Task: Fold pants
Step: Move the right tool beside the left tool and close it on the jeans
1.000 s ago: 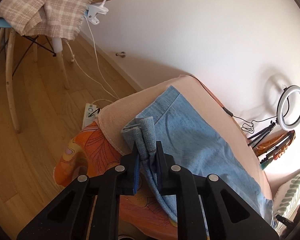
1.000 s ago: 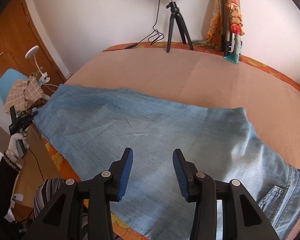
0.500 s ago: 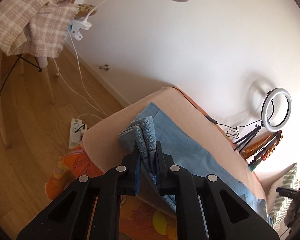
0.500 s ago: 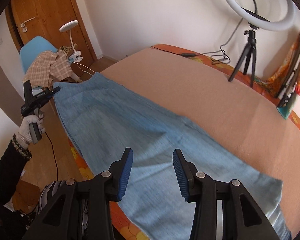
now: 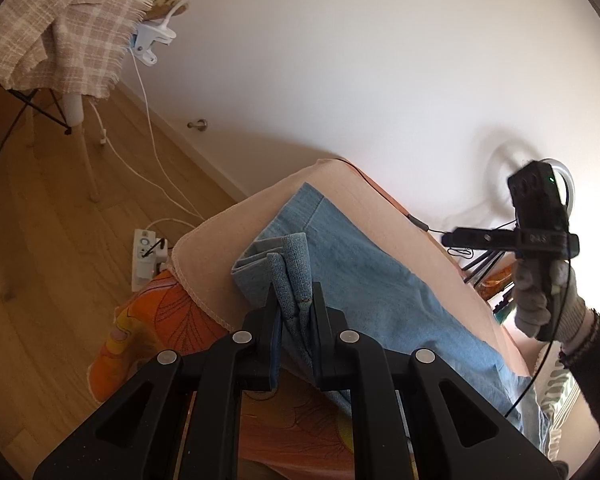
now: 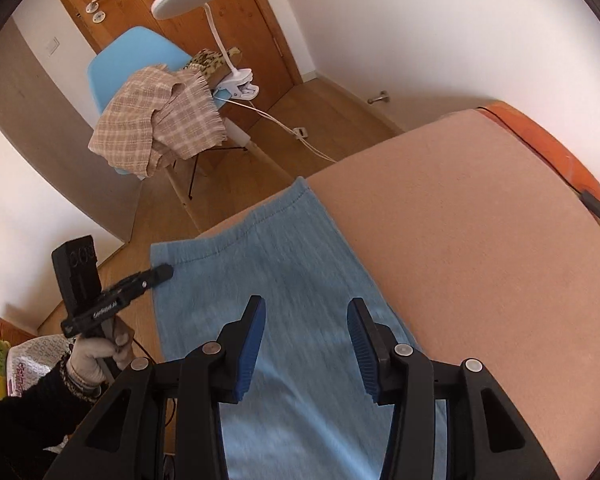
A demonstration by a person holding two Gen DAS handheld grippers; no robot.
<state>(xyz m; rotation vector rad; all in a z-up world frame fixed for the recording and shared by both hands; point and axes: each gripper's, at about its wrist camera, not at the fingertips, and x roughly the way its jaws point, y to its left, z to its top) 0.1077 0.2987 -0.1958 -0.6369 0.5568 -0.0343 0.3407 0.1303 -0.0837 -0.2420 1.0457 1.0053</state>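
Observation:
Light blue denim pants lie stretched along the near side of a bed with a peach cover. My left gripper is shut on the bunched hem corner of the pants, lifted a little off the bed edge. In the right wrist view that left gripper shows at the hem's near corner, held by a gloved hand. My right gripper hangs open above the leg end of the pants, nothing between its blue pads. In the left wrist view the right gripper appears at the right, over the bed.
A blue chair draped with a checked cloth stands on the wooden floor beyond the bed's end, with a clip-on lamp. A power strip and cables lie on the floor. A ring light stands behind the right hand.
My right gripper has swept along the pants from the waist end towards the hem end, still open. The left gripper keeps its grip on the hem and has only tilted slightly.

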